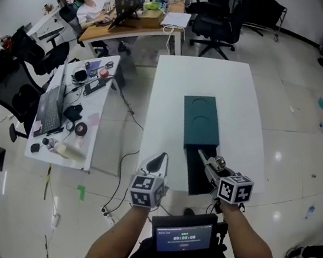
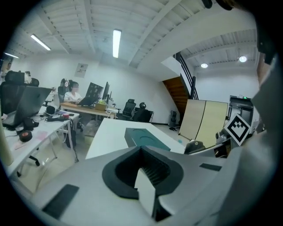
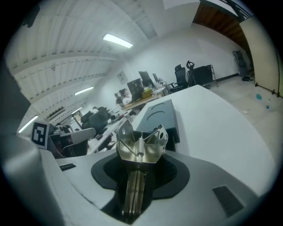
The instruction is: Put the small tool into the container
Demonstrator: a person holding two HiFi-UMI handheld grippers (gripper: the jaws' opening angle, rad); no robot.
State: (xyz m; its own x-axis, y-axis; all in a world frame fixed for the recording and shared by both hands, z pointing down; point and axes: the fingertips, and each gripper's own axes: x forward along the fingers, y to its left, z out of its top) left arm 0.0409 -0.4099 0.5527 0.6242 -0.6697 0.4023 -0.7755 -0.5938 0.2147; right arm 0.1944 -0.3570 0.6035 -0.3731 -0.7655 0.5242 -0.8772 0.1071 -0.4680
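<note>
Two tools show at the near end of a white bench [image 1: 227,86] in the head view, each held in one of the person's hands. The left tool [image 1: 157,163] is at the bench's near left corner. The right tool [image 1: 206,159] is over the near end of a dark green container [image 1: 200,117], which lies lengthwise along the middle of the bench and has two round shapes pressed into its top. A small metal implement [image 1: 216,163] gleams at the right tool's tip. To the left stands a second bench [image 1: 102,113] carrying a laptop [image 1: 50,108] and loose cables, and a person sits at a far bench [image 1: 129,27].

In the left gripper view, the left tool [image 2: 143,176] has its jaws together with nothing between them. Beyond it the white bench [image 2: 110,130] runs away with the container [image 2: 143,137] on it, well apart from the jaws. The right tool's marker cube [image 2: 239,127] shows at the right edge.

In the right gripper view, the right tool [image 3: 139,161] is clamped on the small metal implement [image 3: 140,148]. Its paired flat handles run back between the black pads, and its spread, shiny head with a coil spring stands out past the jaws. The container [image 3: 160,115] lies just beyond on the white bench [image 3: 216,123], slightly to the right, and the implement is not yet inside it
</note>
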